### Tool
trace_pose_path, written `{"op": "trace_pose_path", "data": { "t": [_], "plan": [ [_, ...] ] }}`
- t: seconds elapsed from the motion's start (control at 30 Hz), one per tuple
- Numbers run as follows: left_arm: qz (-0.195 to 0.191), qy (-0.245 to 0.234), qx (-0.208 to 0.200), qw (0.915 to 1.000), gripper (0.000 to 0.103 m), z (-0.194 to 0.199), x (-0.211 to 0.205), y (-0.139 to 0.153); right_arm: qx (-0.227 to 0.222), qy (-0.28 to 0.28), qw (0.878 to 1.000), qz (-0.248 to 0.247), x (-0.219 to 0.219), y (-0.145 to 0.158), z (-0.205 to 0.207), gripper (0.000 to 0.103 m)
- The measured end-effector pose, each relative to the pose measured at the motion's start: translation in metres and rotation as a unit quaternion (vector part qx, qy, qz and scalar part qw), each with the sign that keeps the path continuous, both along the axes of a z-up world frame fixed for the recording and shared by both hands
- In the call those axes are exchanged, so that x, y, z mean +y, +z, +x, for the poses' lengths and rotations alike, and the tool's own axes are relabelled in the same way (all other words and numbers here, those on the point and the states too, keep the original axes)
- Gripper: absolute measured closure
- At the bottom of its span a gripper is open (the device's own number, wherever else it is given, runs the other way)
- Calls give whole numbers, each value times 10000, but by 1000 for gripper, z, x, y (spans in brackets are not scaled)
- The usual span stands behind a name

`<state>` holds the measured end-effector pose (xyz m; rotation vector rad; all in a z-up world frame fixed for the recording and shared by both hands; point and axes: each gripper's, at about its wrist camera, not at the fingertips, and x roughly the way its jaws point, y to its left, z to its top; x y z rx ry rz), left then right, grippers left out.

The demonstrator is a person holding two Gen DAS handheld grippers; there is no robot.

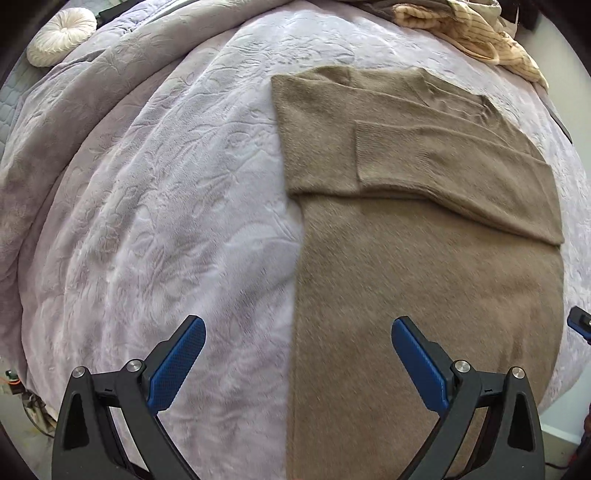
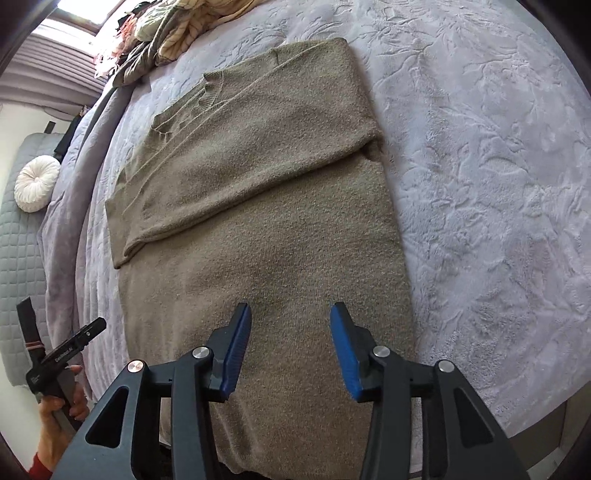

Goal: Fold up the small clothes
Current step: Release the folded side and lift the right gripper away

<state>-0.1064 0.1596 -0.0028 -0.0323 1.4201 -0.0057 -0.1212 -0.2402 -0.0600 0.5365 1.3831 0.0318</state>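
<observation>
A taupe knit sweater (image 1: 424, 258) lies flat on a lilac plush bedspread (image 1: 166, 221), both sleeves folded across its chest into a long narrow shape. My left gripper (image 1: 297, 338) hovers open above the sweater's left edge near the hem, nothing between its blue pads. In the right wrist view the same sweater (image 2: 266, 221) stretches away, neckline at the far end. My right gripper (image 2: 291, 325) hangs open over the sweater's lower body, its pads apart and empty. A hand holding the left tool (image 2: 62, 354) shows at the lower left.
A heap of striped cream and olive clothes (image 1: 472, 33) sits at the far end of the bed, also seen as clothes (image 2: 173, 33). A round white cushion (image 1: 61, 35) lies on the grey quilt beside the bed, cushion (image 2: 37, 182). The bedspread (image 2: 498, 184) spreads wide to the right.
</observation>
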Motion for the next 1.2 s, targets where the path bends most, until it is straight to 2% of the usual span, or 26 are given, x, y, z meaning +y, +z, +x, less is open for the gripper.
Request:
{"op": "trace_pose_path", "data": {
  "t": [0.07, 0.33, 0.4, 0.43, 0.47, 0.77, 0.97, 1.2],
  "plan": [
    [-70, 34, 54, 10000, 2, -3, -5, 3, -39, 48, 10000, -57, 2, 7, -1, 46],
    [172, 180, 45, 9997, 1, -6, -22, 15, -46, 369, 9993, 2, 2, 22, -5, 45],
    [237, 179, 33, 9996, 1, -7, -28, 18, -27, 433, 9990, 74, 0, 22, -9, 37],
    [258, 194, 29, 9995, 1, -9, -31, 20, -26, 458, 9989, 106, -1, 23, -11, 25],
    [272, 223, 18, 9994, 1, -12, -34, 22, -49, 494, 9986, 158, -2, 23, -12, 21],
    [385, 486, 28, 9981, 1, -39, -53, 33, 182, 930, 9947, 410, -5, 14, -19, 21],
    [511, 227, -14, 9984, 1, -57, -57, 37, 259, 828, 9948, 528, -2, 10, -26, 21],
    [349, -195, 83, 9992, 1, -85, -48, 20, 366, 580, 9967, 437, 13, 4, -50, 21]
  ]
}}
